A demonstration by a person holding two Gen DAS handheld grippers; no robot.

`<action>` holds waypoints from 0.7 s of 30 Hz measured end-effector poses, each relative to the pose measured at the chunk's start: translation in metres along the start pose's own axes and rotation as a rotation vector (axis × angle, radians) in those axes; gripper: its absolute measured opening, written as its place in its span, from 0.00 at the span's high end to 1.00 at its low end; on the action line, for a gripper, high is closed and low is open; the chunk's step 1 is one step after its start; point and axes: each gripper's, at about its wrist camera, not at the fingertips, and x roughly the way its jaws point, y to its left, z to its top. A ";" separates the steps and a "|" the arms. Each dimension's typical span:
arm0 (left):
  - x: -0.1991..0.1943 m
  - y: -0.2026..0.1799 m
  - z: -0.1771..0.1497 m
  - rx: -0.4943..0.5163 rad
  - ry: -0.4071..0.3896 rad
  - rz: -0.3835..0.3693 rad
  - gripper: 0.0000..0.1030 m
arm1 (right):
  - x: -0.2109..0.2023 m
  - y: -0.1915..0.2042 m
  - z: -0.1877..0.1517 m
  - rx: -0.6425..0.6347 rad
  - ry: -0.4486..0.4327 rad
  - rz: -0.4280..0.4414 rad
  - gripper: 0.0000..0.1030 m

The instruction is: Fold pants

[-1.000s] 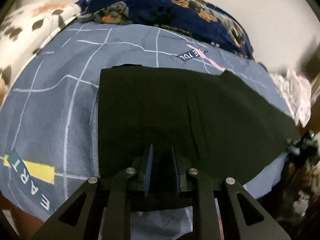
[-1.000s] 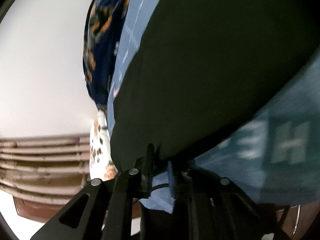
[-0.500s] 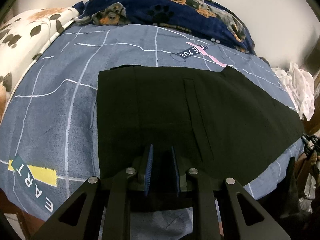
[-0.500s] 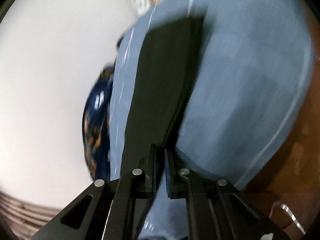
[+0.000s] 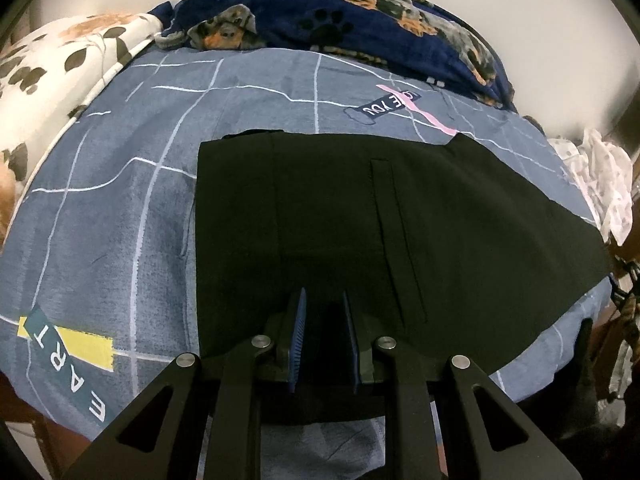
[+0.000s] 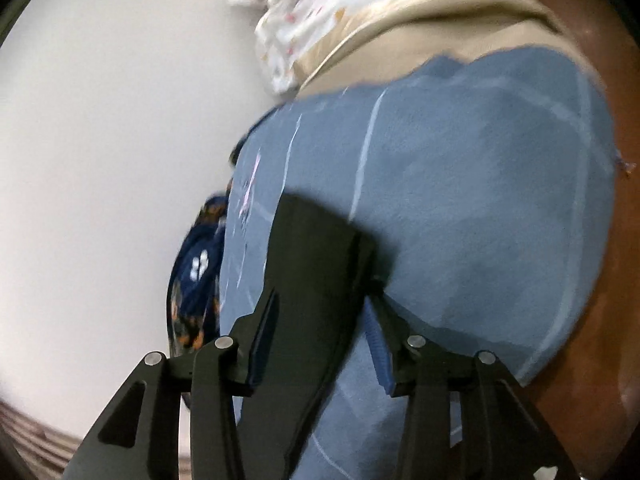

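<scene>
Pants (image 5: 360,216) lie flat and black on the blue bedsheet (image 5: 120,208), doubled leg over leg it seems; left gripper (image 5: 324,320) pinches narrow on the near edge; right gripper (image 6: 320,320) is opening, leg end loose between its jaws; crosswise folds look yet to come.

Bed (image 5: 120,208) with blue-grey sheet.
Black pants (image 5: 360,216) lie flat on it; a navy dog-print blanket (image 5: 360,20) at its far edge.
</scene>
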 end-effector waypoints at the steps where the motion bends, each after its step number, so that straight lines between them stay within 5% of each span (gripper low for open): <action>1: 0.000 0.000 0.000 0.000 0.001 0.002 0.81 | 0.003 0.001 -0.001 -0.004 0.008 0.010 0.58; 10: 0.001 -0.001 0.000 0.019 -0.009 0.008 0.81 | 0.013 0.016 0.007 -0.048 -0.006 -0.034 0.55; 11: 0.001 -0.001 0.000 0.015 -0.011 0.007 0.81 | 0.015 0.020 0.005 -0.090 0.009 -0.065 0.60; 13: 0.001 0.000 0.000 0.005 -0.014 0.002 0.81 | 0.020 0.024 0.002 -0.139 0.043 -0.138 0.88; 21: 0.000 0.002 0.000 -0.015 -0.019 -0.010 0.80 | 0.013 0.043 -0.007 -0.192 0.031 -0.128 0.90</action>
